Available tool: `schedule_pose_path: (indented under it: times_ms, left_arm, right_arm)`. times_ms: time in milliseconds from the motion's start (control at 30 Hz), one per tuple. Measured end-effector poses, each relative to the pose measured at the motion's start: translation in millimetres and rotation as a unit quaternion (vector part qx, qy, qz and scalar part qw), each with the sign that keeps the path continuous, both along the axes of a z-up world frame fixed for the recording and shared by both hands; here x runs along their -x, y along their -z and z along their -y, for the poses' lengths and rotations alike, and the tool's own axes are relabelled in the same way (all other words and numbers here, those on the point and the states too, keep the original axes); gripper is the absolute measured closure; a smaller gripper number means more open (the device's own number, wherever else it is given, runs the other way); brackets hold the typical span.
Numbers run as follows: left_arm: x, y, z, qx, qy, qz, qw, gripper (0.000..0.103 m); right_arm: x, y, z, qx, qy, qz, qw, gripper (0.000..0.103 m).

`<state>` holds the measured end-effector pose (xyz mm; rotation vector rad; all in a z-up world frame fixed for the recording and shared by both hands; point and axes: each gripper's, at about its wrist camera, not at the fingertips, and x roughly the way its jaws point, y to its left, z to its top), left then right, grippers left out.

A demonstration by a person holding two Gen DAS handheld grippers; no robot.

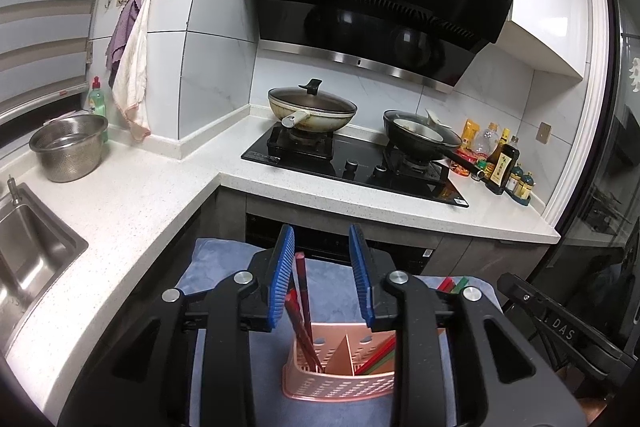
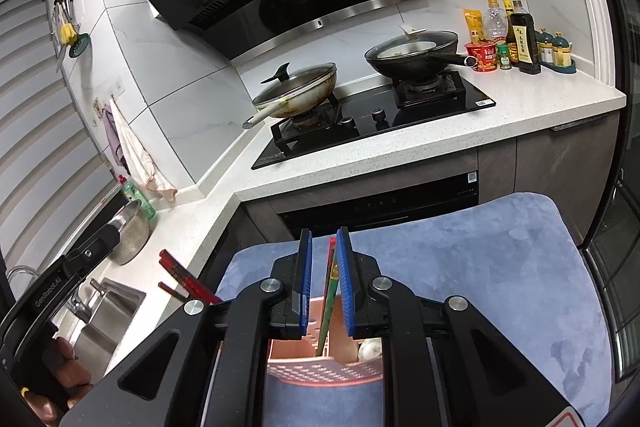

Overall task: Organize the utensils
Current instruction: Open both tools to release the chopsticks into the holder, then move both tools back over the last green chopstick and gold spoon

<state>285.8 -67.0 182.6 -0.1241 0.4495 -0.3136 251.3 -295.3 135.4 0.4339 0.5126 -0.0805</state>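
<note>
A pink perforated basket (image 1: pixel 340 387) (image 2: pixel 320 375) with a middle divider stands on a blue mat (image 2: pixel 480 267). Dark red chopsticks (image 1: pixel 301 279) stand in its left compartment, between the fingers of my left gripper (image 1: pixel 321 231). They lean by the left pad, and the right pad stands well apart from them. My left gripper is open. Green and red chopsticks (image 2: pixel 331 275) stand in the other compartment, between the fingers of my right gripper (image 2: pixel 324 231). They rest against its right pad, with a gap to the left pad. My right gripper is open.
A white counter (image 1: pixel 132 211) runs behind, with a steel sink (image 1: pixel 24 259) and colander (image 1: pixel 69 147) at the left. Two lidded pans sit on the black hob (image 1: pixel 356 167). Bottles (image 1: pixel 504 163) stand at the right. A small white dish (image 2: pixel 370 349) lies in the basket.
</note>
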Motion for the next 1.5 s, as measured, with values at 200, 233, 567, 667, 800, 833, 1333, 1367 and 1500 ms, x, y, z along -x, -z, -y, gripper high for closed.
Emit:
schedule_pose_path:
  times_ms: [200, 233, 567, 667, 800, 833, 1333, 1367, 1500]
  left_arm:
    - [20.5, 15.0, -3.8, -0.029, -0.004, -0.012, 0.9995, 0.076]
    - [25.5, 20.0, -3.9, -0.040, -0.005, -0.018, 0.9990, 0.076]
    - [76.8, 61.3, -12.3, -0.095, -0.004, -0.066, 0.9933, 0.072]
    - [95.7, 71.3, -16.2, -0.104, -0.007, -0.072, 0.9920, 0.065]
    - [117.2, 84.9, -21.6, -0.115, -0.008, -0.079, 0.9902, 0.065]
    - [123.2, 89.8, -23.7, -0.115, -0.009, -0.085, 0.9897, 0.065]
    - [188.3, 179.9, -59.3, -0.112, -0.015, -0.175, 0.9780, 0.061]
    - [192.3, 184.8, -61.1, -0.111, -0.015, -0.179, 0.9774, 0.061]
    - [206.4, 202.0, -66.4, -0.110, -0.017, -0.196, 0.9742, 0.061]
  right_arm:
    - [23.0, 6.0, -17.1, 0.022, -0.019, -0.010, 1.000, 0.087]
    - [27.5, 7.8, -22.0, 0.030, -0.023, -0.014, 0.999, 0.086]
    - [87.3, 31.8, -74.4, 0.111, -0.051, -0.052, 0.991, 0.079]
    - [109.0, 40.5, -87.8, 0.120, -0.058, -0.061, 0.989, 0.075]
    - [134.3, 54.2, -101.9, 0.135, -0.061, -0.074, 0.986, 0.074]
    - [140.1, 58.6, -104.1, 0.134, -0.062, -0.079, 0.986, 0.074]
    - [225.6, 159.4, -135.7, 0.130, -0.072, -0.181, 0.972, 0.074]
    - [228.5, 163.4, -136.7, 0.130, -0.072, -0.185, 0.972, 0.074]
    - [242.0, 185.4, -146.4, 0.130, -0.079, -0.203, 0.967, 0.074]
